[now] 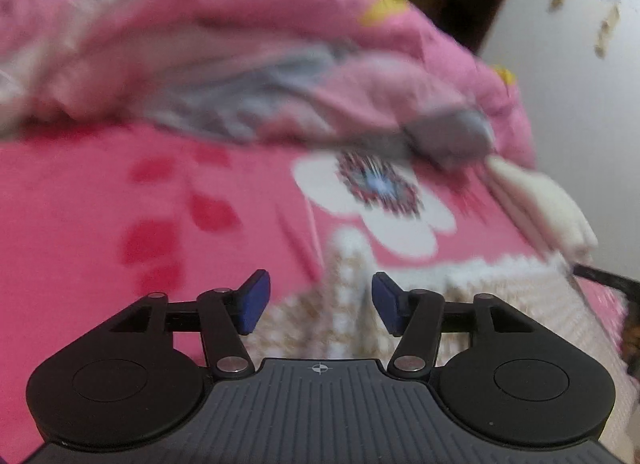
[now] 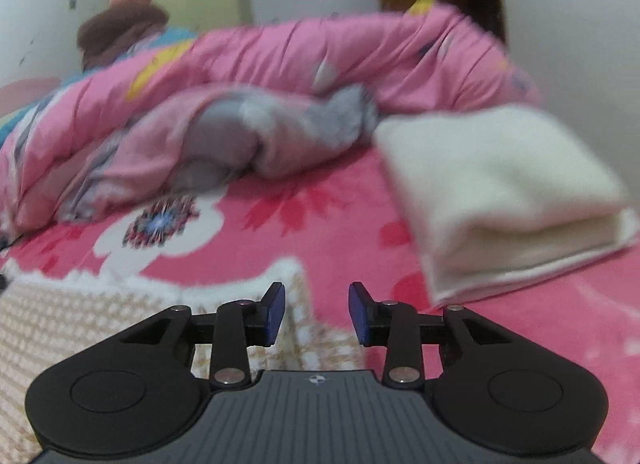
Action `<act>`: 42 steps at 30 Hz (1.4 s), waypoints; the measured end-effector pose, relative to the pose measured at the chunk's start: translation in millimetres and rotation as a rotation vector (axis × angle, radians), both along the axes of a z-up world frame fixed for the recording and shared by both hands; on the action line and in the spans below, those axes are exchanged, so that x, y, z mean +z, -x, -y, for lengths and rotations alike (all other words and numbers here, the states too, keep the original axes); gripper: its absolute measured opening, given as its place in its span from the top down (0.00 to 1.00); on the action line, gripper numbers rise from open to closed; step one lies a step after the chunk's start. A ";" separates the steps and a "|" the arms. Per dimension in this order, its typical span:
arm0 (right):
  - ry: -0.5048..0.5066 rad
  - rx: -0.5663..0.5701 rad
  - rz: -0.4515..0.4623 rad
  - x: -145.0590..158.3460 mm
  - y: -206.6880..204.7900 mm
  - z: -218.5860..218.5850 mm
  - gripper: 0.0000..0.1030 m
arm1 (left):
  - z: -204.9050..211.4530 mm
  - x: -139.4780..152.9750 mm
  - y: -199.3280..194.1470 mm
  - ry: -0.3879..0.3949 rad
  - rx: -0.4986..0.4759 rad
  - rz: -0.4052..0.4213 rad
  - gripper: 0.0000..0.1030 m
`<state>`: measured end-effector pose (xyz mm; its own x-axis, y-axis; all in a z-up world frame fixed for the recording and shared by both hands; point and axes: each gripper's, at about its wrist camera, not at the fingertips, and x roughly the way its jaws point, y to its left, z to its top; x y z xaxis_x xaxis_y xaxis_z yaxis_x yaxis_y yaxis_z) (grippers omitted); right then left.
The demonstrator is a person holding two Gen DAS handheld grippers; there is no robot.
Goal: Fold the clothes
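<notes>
Knit garment [image 2: 60,324] on bed [image 2: 320,232] near edge; folded cloth [image 2: 500,192] at right edge; bunched quilt [image 2: 280,76] behind both.

My grippers' housings are matt black plastic. Knitted garment [image 2: 60,316]: coarse, open weave. Folded cream cloth [image 2: 500,192]: soft fleece. Quilt [image 2: 320,48]: smooth fabric.

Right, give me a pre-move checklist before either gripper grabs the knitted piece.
1. Left gripper open, nothing between the fingers: ok.
2. Right gripper open, nothing between the fingers: ok.
3. Cream-and-tan knitted garment lies under both grippers: ok.
4. Knitted garment spread flat: cannot tell, only part shows.
5. Folded white garment sits apart, on the pink bedspread: ok.
6. Bunched pink quilt away from the knit: ok.
</notes>
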<state>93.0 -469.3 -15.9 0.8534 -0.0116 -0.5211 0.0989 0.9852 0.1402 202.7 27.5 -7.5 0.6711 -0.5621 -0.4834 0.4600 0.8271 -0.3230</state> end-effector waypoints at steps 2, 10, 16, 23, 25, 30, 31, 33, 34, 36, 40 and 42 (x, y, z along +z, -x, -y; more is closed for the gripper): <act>0.009 0.030 0.066 19.2 19.8 -10.8 0.63 | -5.7 9.2 9.2 0.002 0.029 0.028 0.45; 0.076 0.490 0.073 28.5 35.9 -134.5 0.68 | 115.2 11.6 75.2 -0.134 -0.462 0.109 0.45; 0.136 0.437 0.022 -39.4 2.5 -157.4 0.72 | 143.2 -37.1 63.8 -0.190 -0.455 0.083 0.45; 0.134 0.354 0.042 -23.0 7.1 -160.4 0.73 | 149.1 -23.8 52.9 -0.154 -0.412 0.090 0.48; 0.162 0.321 0.024 -26.6 -2.2 -160.6 0.72 | 156.8 -28.5 45.8 -0.161 -0.385 0.103 0.45; -0.007 0.279 0.000 -27.4 -20.1 -128.3 0.73 | 154.8 -34.8 27.7 -0.135 -0.338 0.076 0.43; -0.008 0.255 0.009 -26.4 -16.5 -121.1 0.73 | 151.5 -34.3 27.6 -0.135 -0.334 0.077 0.43; -0.101 0.212 -0.009 -35.2 -21.5 -96.2 0.81 | 144.9 -34.1 25.7 -0.125 -0.325 0.072 0.43; -0.180 0.190 -0.025 -41.4 -25.8 -80.5 0.90 | 141.7 -35.5 22.0 -0.102 -0.321 0.056 0.44; -0.328 0.154 -0.030 -46.5 -26.6 -53.3 1.00 | 136.0 -35.2 18.6 -0.073 -0.310 0.040 0.45; -0.410 -0.008 -0.011 -51.3 -18.2 -16.7 1.00 | 120.3 -32.0 19.8 -0.034 -0.285 0.031 0.45; -0.455 -0.033 -0.010 -56.7 -18.2 -7.6 1.00 | 107.5 -32.5 22.6 -0.023 -0.256 0.031 0.45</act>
